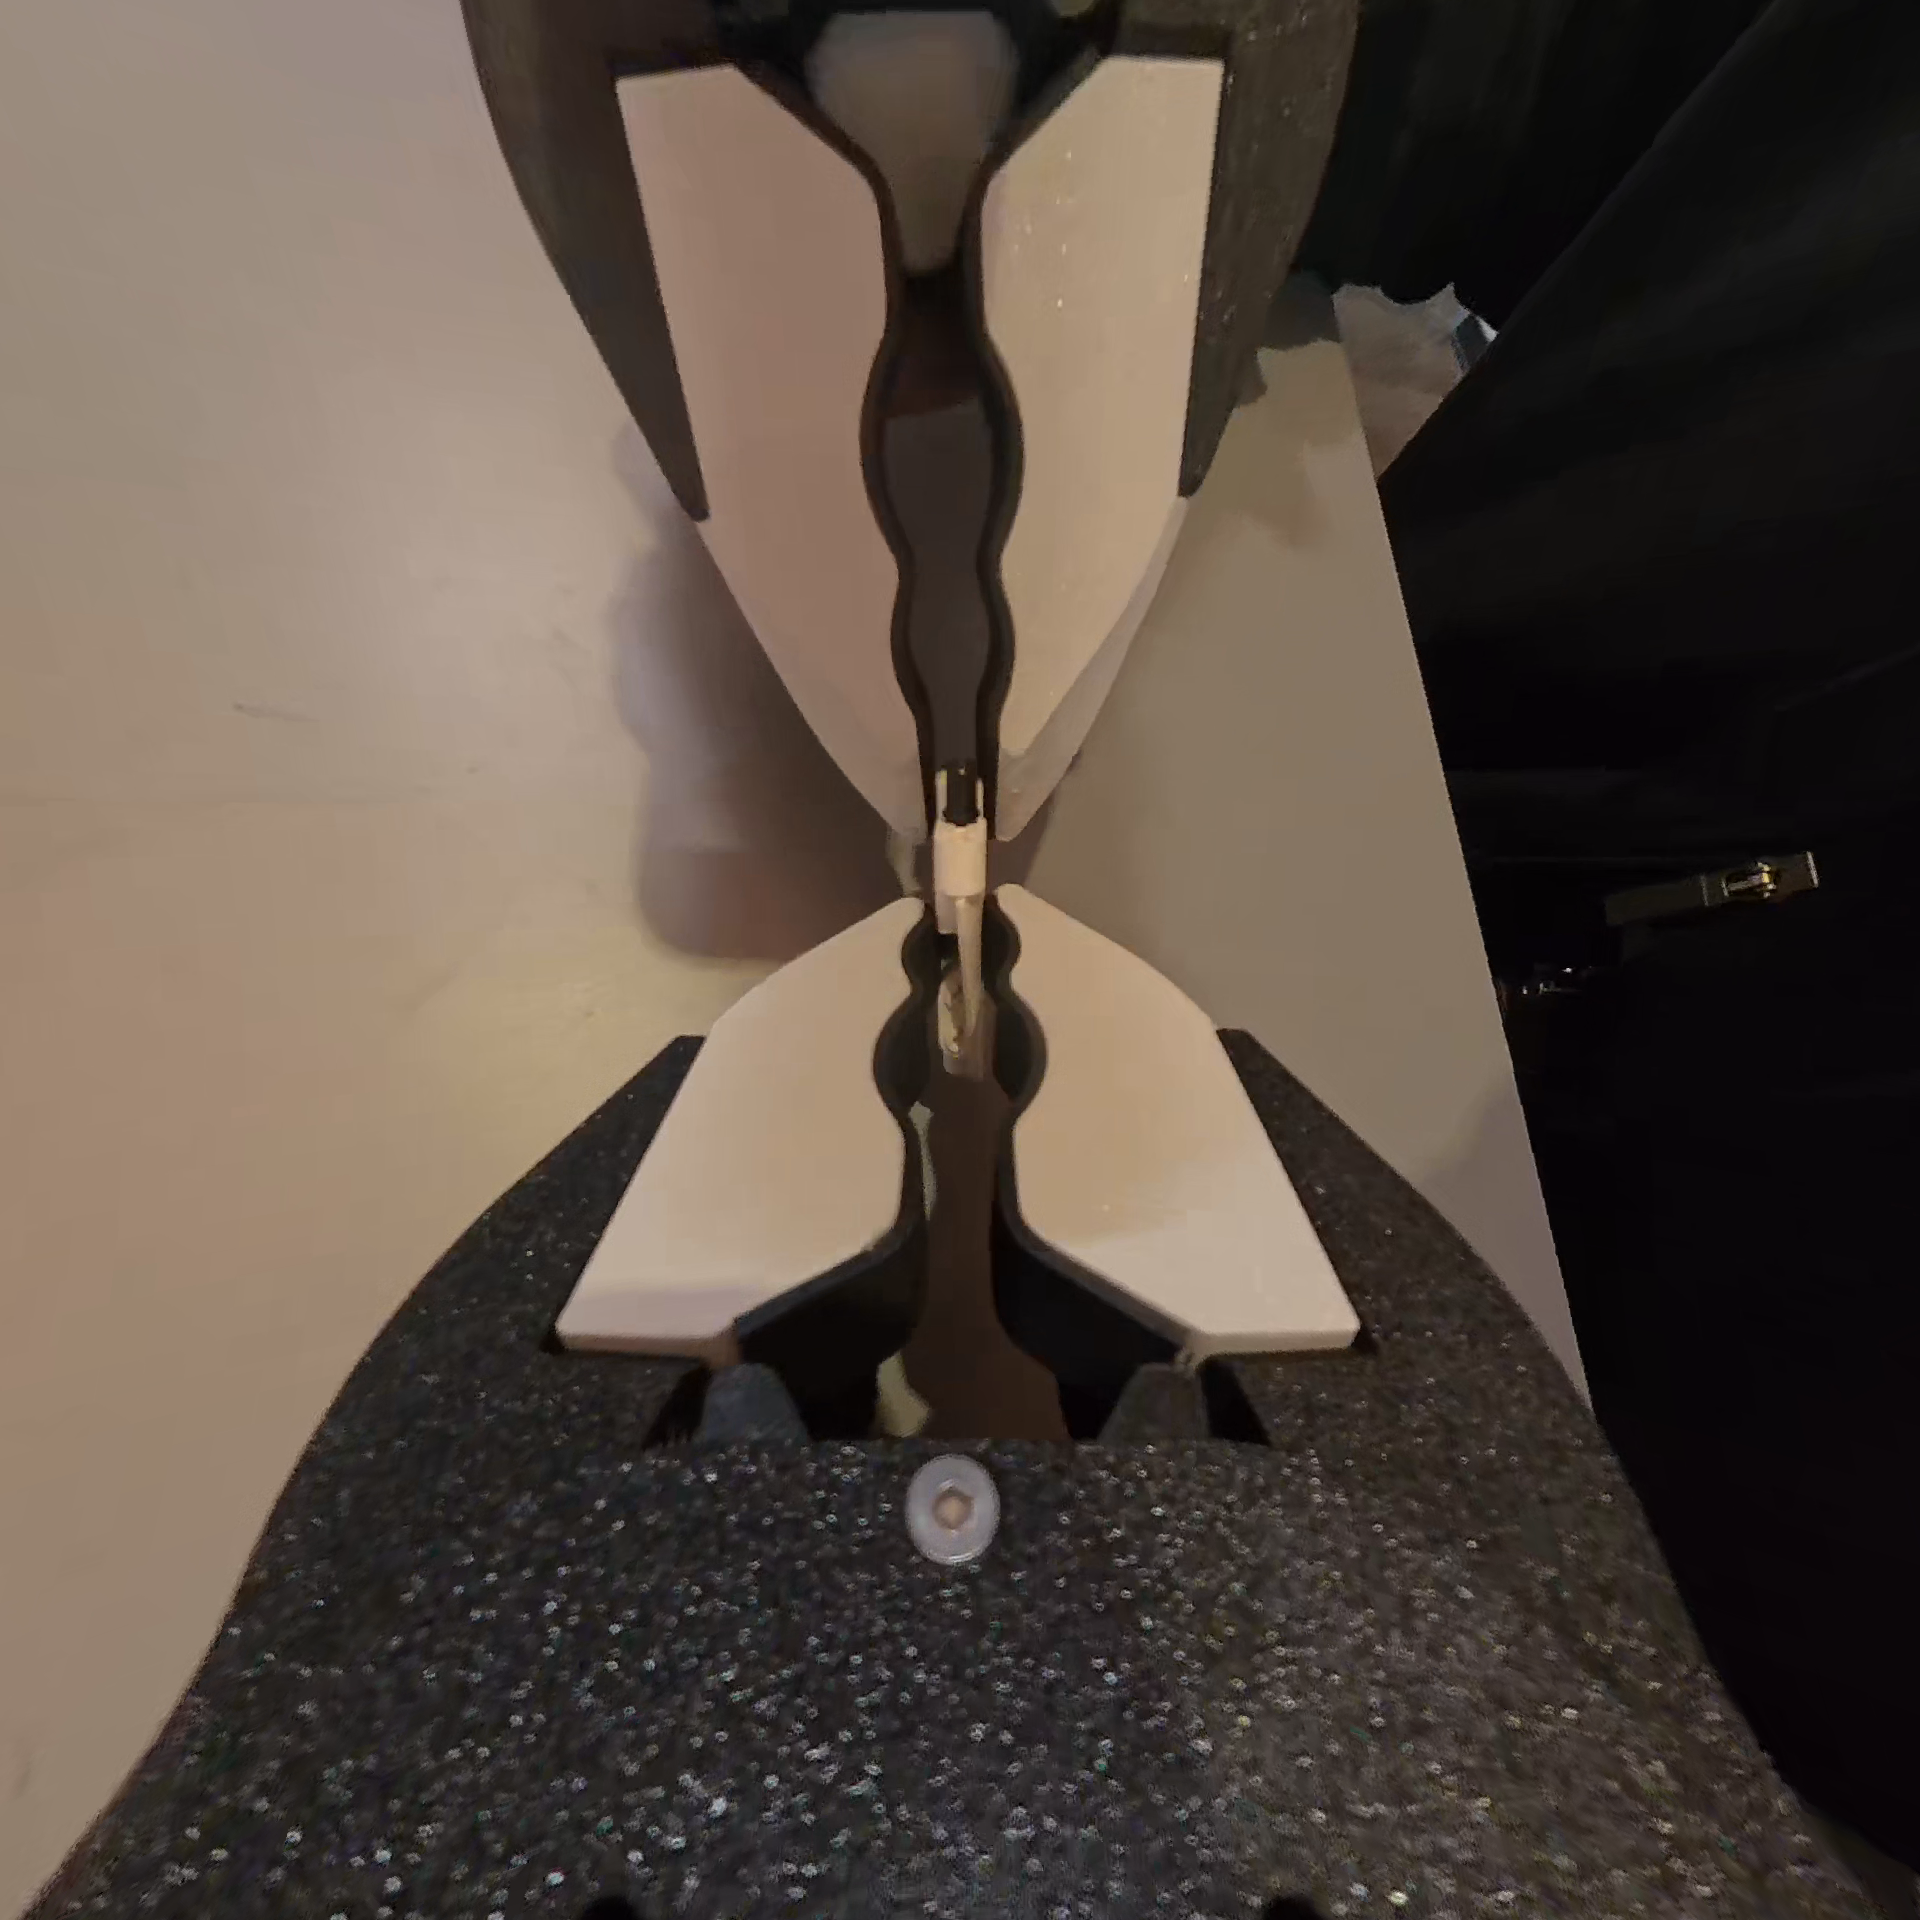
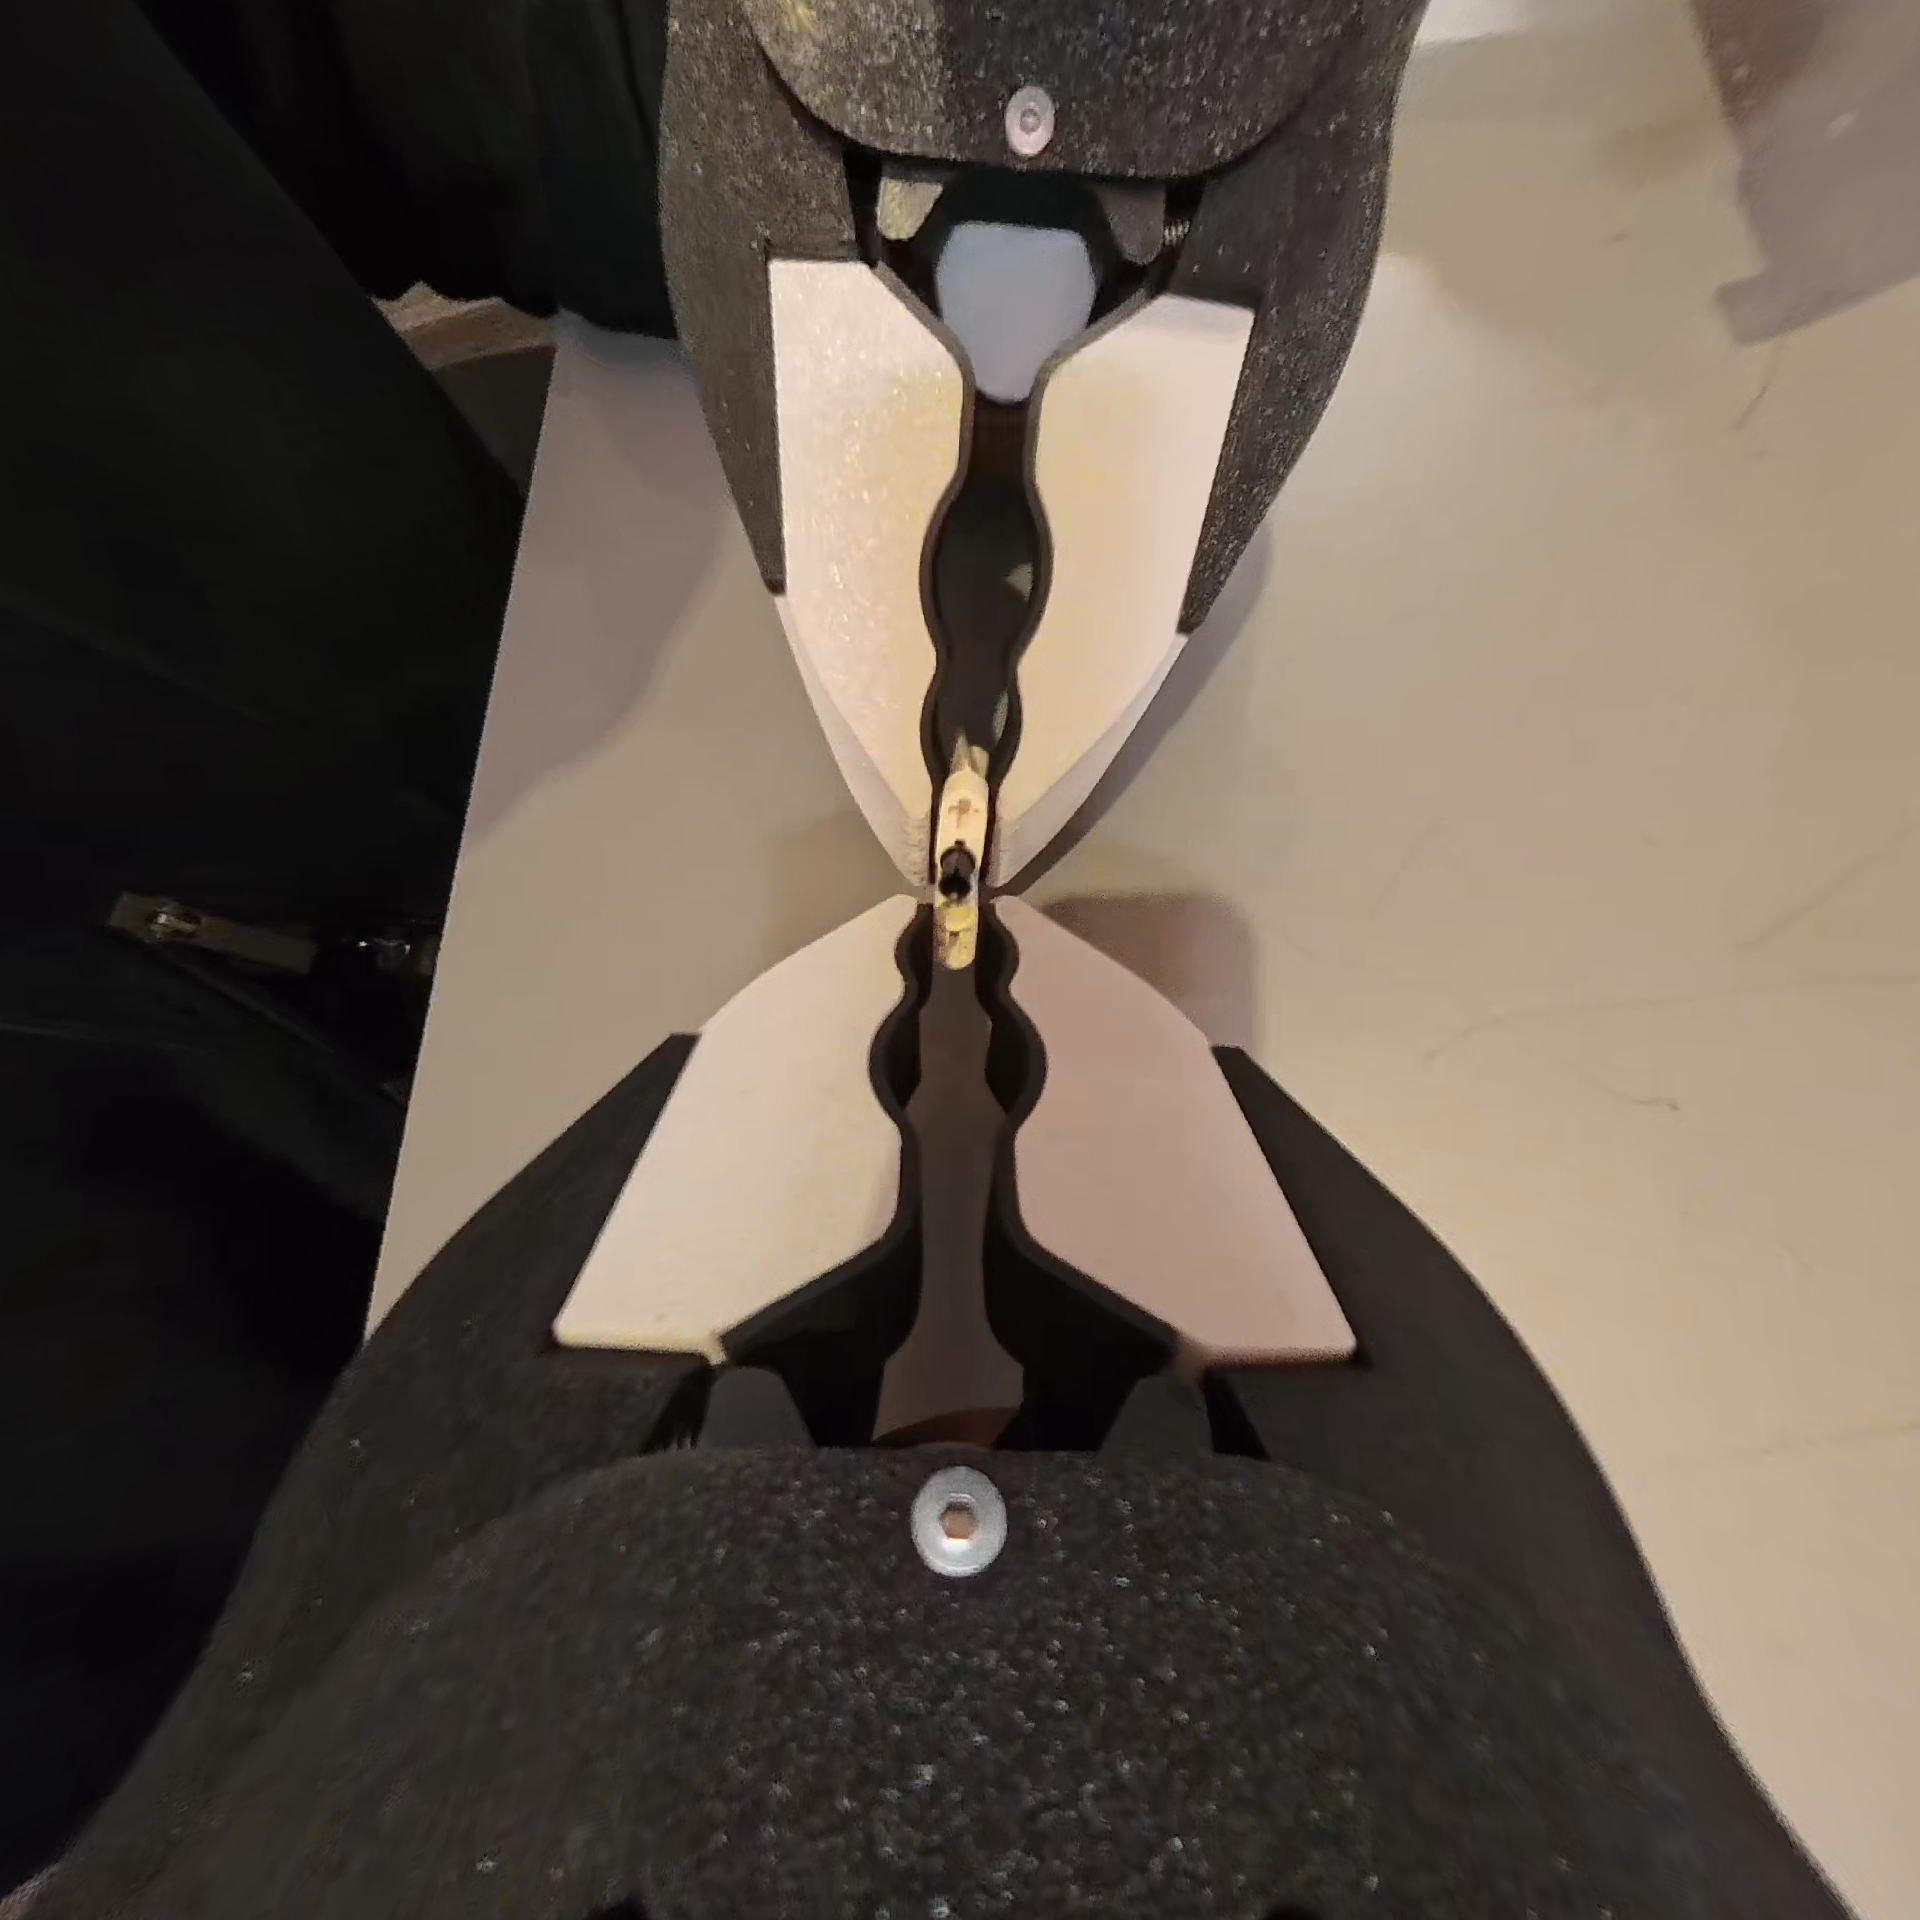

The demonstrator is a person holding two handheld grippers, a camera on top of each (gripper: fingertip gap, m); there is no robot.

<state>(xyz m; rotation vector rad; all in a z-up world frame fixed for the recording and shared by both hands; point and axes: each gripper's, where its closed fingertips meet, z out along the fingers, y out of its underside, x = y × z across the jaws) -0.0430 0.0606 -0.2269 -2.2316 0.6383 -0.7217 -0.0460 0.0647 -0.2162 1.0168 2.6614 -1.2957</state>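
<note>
My two grippers meet tip to tip just above a white table (image 1: 312,727). My left gripper (image 1: 958,914) is shut on a small white connector (image 1: 958,862) whose pale tail (image 1: 961,997) runs back between its fingers. The connector's far end meets a small black-cored piece (image 1: 961,795) held in the tips of my right gripper (image 1: 961,821), which comes in from the top. In the right wrist view my right gripper (image 2: 956,914) is shut on that small pale piece (image 2: 958,930) with its black core (image 2: 954,873). The left gripper (image 2: 961,868) opposite holds the white connector (image 2: 963,821).
The table's edge (image 1: 1455,831) runs along the right of the left wrist view and the left of the right wrist view (image 2: 468,831). Beyond it is dark clothing (image 2: 156,623) with a small metal clasp (image 1: 1714,883). The tips of both grippers are at nearly the same place.
</note>
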